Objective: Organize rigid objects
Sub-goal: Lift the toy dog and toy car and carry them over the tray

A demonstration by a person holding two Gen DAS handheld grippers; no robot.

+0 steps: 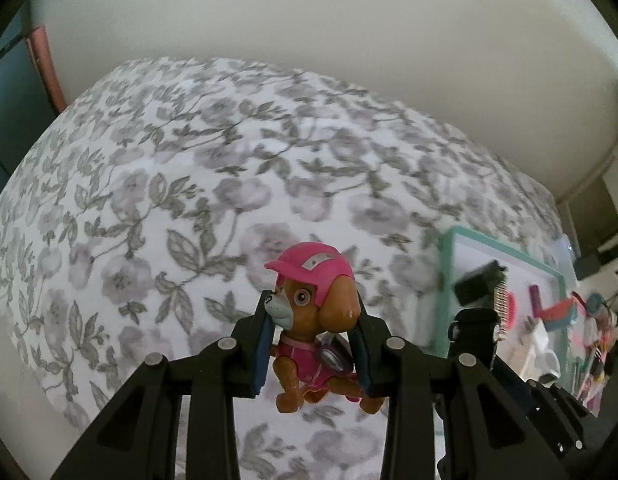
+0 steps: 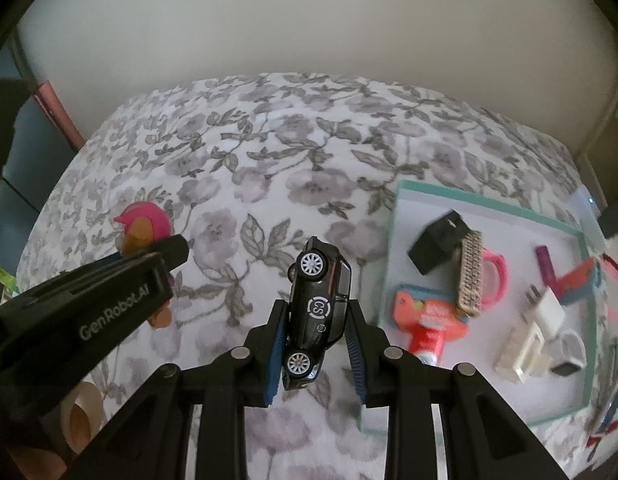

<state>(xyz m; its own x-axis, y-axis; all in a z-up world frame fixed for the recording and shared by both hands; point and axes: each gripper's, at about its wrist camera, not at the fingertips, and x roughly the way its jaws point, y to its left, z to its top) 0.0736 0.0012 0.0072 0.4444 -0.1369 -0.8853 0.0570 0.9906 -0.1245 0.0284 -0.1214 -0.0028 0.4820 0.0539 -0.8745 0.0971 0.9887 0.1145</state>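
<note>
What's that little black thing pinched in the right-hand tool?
Above the flowered bedspread, left of the teal-rimmed tray, the right gripper clamps a black toy car by roof and underside. White wheels and a round "CS" logo distinguish it from the pink-capped toy dog.

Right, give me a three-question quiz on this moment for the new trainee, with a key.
1. True or false: the left claw is shut on a pink-capped puppy figure.
2. Multiple choice: what does the right claw hold? A) a roll of tape B) a black toy car C) a white charger
3. Short answer: where does the brush with the pink handle lie?

Key
1. True: both pads press its sides.
2. B: the car hangs nose down between the pads, wheels facing the camera.
3. In the teal-rimmed tray, beside a black block, to the right of the claw.
</note>
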